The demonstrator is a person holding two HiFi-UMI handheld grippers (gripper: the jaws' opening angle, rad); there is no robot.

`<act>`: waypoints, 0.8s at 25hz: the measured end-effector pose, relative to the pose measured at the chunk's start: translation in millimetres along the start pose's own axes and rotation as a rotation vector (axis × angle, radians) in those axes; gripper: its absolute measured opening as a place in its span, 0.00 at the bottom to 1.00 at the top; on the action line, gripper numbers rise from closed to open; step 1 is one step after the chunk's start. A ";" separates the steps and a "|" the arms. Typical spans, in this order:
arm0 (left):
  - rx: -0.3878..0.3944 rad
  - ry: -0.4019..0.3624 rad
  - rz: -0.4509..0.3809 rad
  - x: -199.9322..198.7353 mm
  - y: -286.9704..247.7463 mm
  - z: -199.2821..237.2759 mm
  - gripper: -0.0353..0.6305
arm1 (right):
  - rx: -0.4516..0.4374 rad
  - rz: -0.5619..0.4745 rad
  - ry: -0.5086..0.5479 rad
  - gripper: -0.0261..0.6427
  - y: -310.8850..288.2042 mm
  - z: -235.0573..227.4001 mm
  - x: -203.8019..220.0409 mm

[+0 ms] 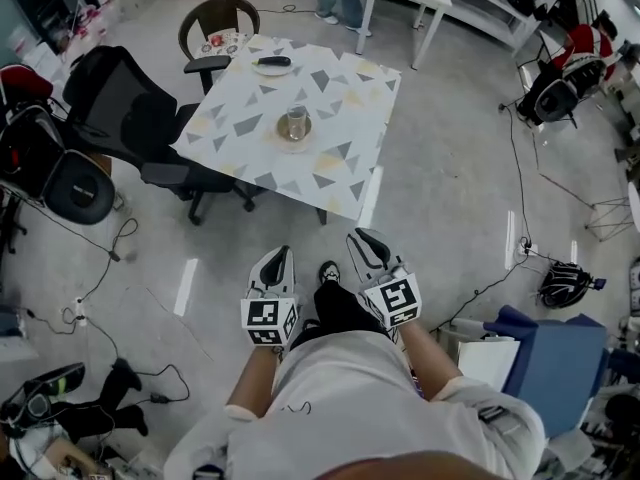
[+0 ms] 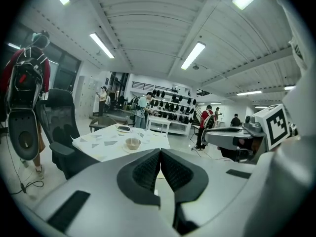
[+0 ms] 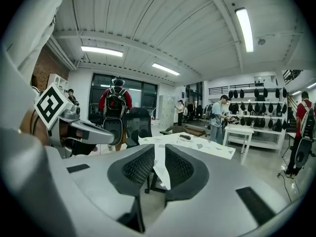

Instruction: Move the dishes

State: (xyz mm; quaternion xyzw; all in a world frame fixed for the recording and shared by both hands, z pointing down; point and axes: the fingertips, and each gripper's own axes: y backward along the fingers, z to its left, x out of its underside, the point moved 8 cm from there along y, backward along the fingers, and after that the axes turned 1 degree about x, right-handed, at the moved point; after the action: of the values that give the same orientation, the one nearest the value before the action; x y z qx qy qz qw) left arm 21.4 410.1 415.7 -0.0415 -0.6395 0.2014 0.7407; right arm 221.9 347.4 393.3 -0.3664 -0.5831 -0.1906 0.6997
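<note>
Person [image 1: 340,408] stands on the floor well apart from the bench [image 1: 345,118], one gripper in each hand at waist height; both point toward the bench and neither touches a dish.

Left gripper [image 1: 282,256]: in the left gripper view its jaws are pressed together at the tips, nothing between them [image 2: 160,151].

Right gripper [image 1: 362,238]: in the right gripper view its jaws stand a narrow slit apart, nothing held; a corner of the bench cloth shows through the gap [image 3: 158,149].

Dishes all on the bench, which has a white cloth with grey and yellow triangles. Cup [image 1: 294,121] sits upright on a saucer [image 1: 294,134] near the bench's middle. Plate [image 1: 272,66] lies near the far edge with a dark object [image 1: 274,61] on it; what it is cannot be told. The left gripper view shows the cup [image 2: 133,142] nearer and the plate [image 2: 123,129] behind it.

Black office chair [image 1: 120,103] is against the bench's left side; a round brown chair [image 1: 218,16] stands at the far left corner with small items on its seat. Cables trail over the floor [image 1: 450,168].
</note>
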 end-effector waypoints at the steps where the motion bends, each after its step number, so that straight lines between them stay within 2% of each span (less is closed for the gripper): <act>1: -0.003 -0.001 0.003 -2.7 -6.8 4.3 0.08 | -0.005 0.000 -0.002 0.12 -7.9 -4.6 -0.6; 15: -0.055 0.003 0.002 -73.6 -130.7 62.0 0.08 | -0.077 -0.032 0.011 0.22 -126.0 -105.0 -44.6; 20: -0.074 -0.001 0.005 -85.5 -172.3 70.4 0.08 | -0.115 -0.021 0.021 0.23 -160.2 -135.5 -42.9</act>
State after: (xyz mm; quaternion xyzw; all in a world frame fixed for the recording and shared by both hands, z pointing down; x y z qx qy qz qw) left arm -12.9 208.5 403.6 -0.0703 -0.6468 0.1793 0.7380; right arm 191.8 135.4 391.9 -0.3977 -0.5675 -0.2350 0.6815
